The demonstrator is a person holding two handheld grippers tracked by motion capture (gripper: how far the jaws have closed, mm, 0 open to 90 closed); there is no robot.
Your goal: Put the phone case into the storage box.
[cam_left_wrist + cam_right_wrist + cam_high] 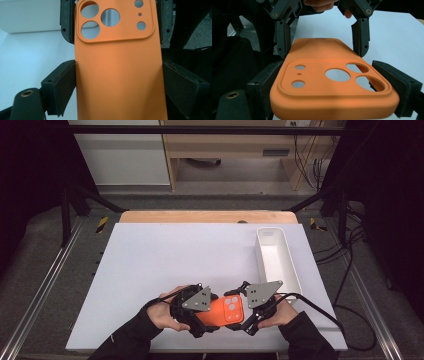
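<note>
- Left tool (204,319): pinching the plain end of the orange phone case (226,311), one pad (65,85) on each long edge.
- Right tool (248,316): closed on the camera-cutout end of the same case, pads (268,83) pressed against both long edges.
- Phone case: held between the two tools at the near edge of the white surface (165,255), back face up, cutouts toward the right tool; whether lifted clear of the surface, cannot tell.
- Step in hand, as judged: two-tool hold for a handover or for flexing the soft case.
- Keep both grips square on the edges; avoid squeezing harder, since a soft case is likely to bow and slip.
- Release one tool only after confirming a firm hold by the other.
- Move both hands together to prevent twisting the case.
- White tray (295,270): well apart, at the right side of the surface, nothing seen inside, a likely drop-off spot.
- Black cable (320,312): trailing from the right tool across the near right corner; keep out of the travel path toward the tray.
- No other thing between the case and the tray.
</note>
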